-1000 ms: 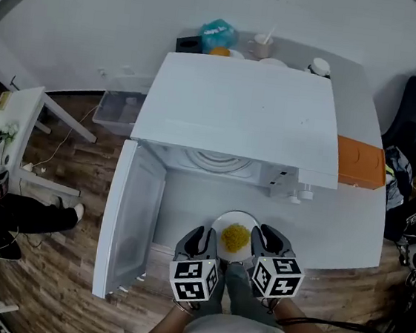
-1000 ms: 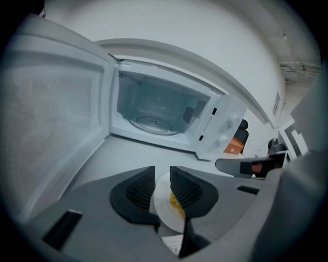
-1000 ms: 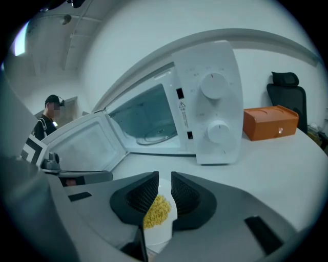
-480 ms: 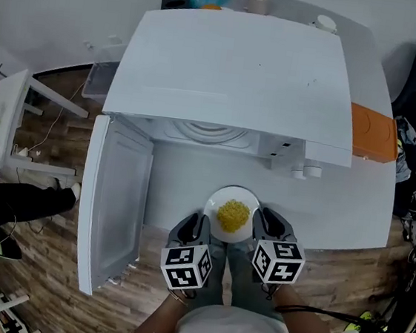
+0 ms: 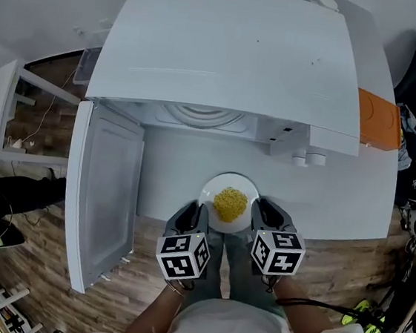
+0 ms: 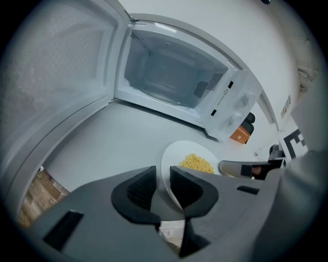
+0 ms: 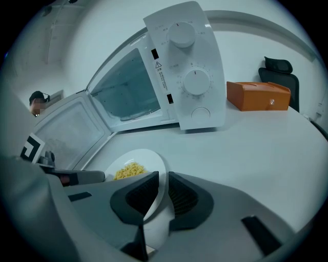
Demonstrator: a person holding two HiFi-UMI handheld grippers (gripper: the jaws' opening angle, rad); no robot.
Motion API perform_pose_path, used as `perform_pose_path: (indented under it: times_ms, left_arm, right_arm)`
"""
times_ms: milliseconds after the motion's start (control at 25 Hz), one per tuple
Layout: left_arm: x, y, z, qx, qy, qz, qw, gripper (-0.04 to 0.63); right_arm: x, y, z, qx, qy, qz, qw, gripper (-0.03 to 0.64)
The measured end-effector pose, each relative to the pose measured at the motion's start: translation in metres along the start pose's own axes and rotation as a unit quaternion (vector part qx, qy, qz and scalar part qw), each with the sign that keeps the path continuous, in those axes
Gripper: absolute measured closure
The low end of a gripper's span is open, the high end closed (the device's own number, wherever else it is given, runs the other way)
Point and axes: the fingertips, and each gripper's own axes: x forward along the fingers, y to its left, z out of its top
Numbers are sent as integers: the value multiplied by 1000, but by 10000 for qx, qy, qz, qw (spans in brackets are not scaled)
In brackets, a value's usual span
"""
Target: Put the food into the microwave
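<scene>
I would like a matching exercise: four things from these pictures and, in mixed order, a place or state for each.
Things:
1. plate
2. door
3. orange box
4. food

Places or states:
A. swung open
B. lies on the plate
C. rim gripped by left tongs and right tongs
D. on the table, right of the microwave

Pairs: 1-C, 2-A, 3-D, 4-B

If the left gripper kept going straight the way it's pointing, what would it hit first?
Likely the microwave, entering its open cavity; only table lies between it and the left gripper.
</scene>
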Motion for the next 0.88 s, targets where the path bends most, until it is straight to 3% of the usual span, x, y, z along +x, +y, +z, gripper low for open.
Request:
perform_pose_path:
  times_ms: [360,880]
  left_arm:
    - [7,-6,-2,-242,46,-154,9996,512]
    - [2,-7,4,-397,-130,-91,9991,512]
  right_arm:
    - [2,2,-1,93,-70,16,9999,554]
    - [-1,5,4,133,-216,70,9997,560]
